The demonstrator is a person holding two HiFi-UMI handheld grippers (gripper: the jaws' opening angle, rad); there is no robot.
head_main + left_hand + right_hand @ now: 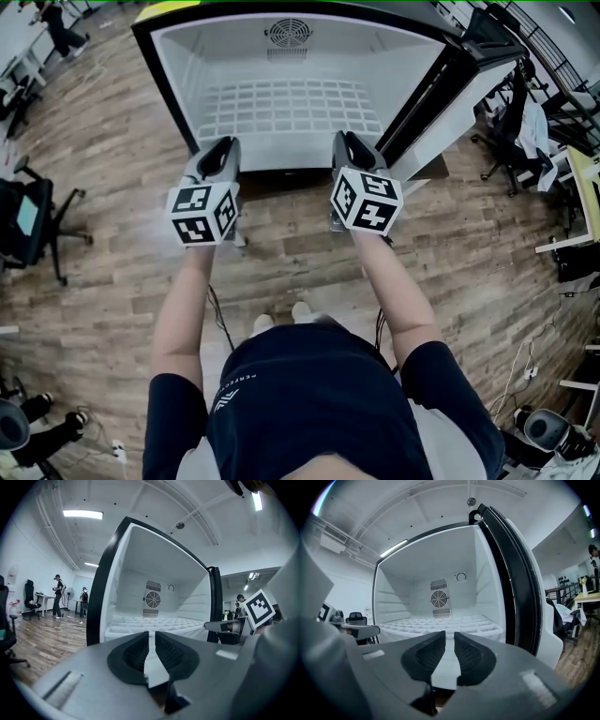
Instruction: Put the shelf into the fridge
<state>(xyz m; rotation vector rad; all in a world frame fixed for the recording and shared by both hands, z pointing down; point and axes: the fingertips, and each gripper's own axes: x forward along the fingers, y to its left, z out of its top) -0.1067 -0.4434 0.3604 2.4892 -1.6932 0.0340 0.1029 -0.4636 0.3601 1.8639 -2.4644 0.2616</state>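
1. The left gripper is closed to a thin slit on the white front rim of the shelf. The rim runs out to either side right at its jaw tips.
2. The right gripper grips the same rim in the same way, further to the right, so the shelf is held at two points along its front edge.
3. The shelf is a white grid lying flat and roughly level inside the fridge. Its back edge sits close to the rear wall below the fan, and its sides reach the side walls. I cannot tell whether the side ledges already carry it.
4. The door stands swung open to the right, apart from both grippers. The fridge stands on a wood floor.
5. The step in hand, as I judge it, is the end of the insertion. The shelf looks nearly or fully home, with only its front rim at the mouth of the fridge.
6. The next move calls for a last even push if any travel is left. Both grippers should then open together and draw straight back, so the rim is neither dragged out nor tipped.
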